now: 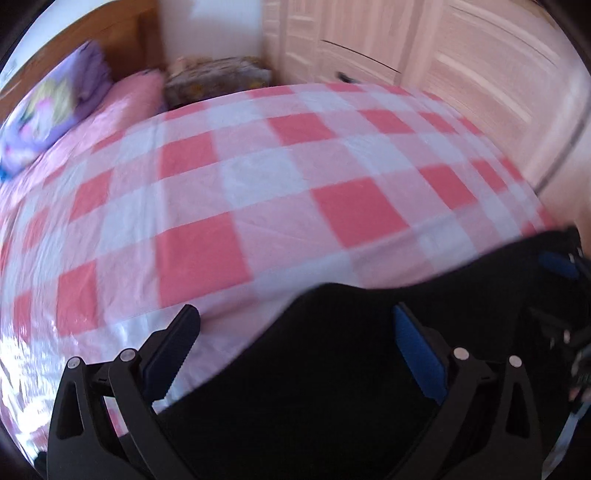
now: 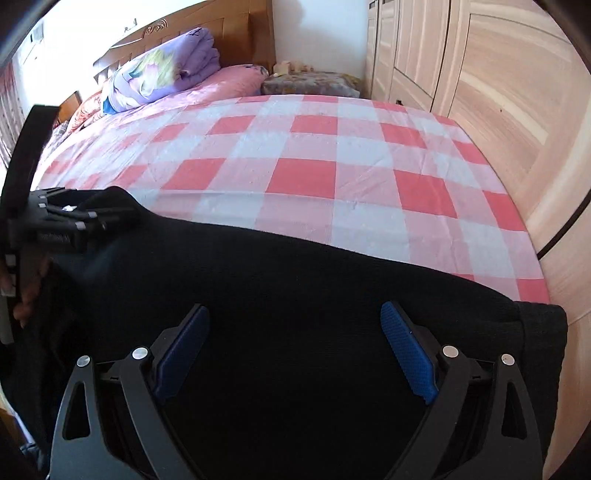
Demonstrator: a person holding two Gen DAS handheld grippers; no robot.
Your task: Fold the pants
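Black pants (image 2: 295, 295) lie across the near edge of a bed with a pink-and-white checked sheet (image 2: 314, 155). My right gripper (image 2: 295, 321) is open above the middle of the pants, its blue pads (image 2: 406, 350) spread wide and holding nothing. My left gripper (image 1: 295, 325) is open too, over the left end of the pants (image 1: 351, 369); its left finger is above the sheet (image 1: 240, 177). The left gripper's body also shows at the far left of the right wrist view (image 2: 55, 221), at the pants' corner. The left view is motion-blurred.
A purple folded quilt (image 2: 162, 70) and pink pillow (image 2: 236, 79) lie at the head of the bed by a wooden headboard (image 2: 229, 33). A patterned bedside stand (image 2: 310, 83) sits at the far corner. A wooden wardrobe (image 2: 480, 92) runs along the bed's right side.
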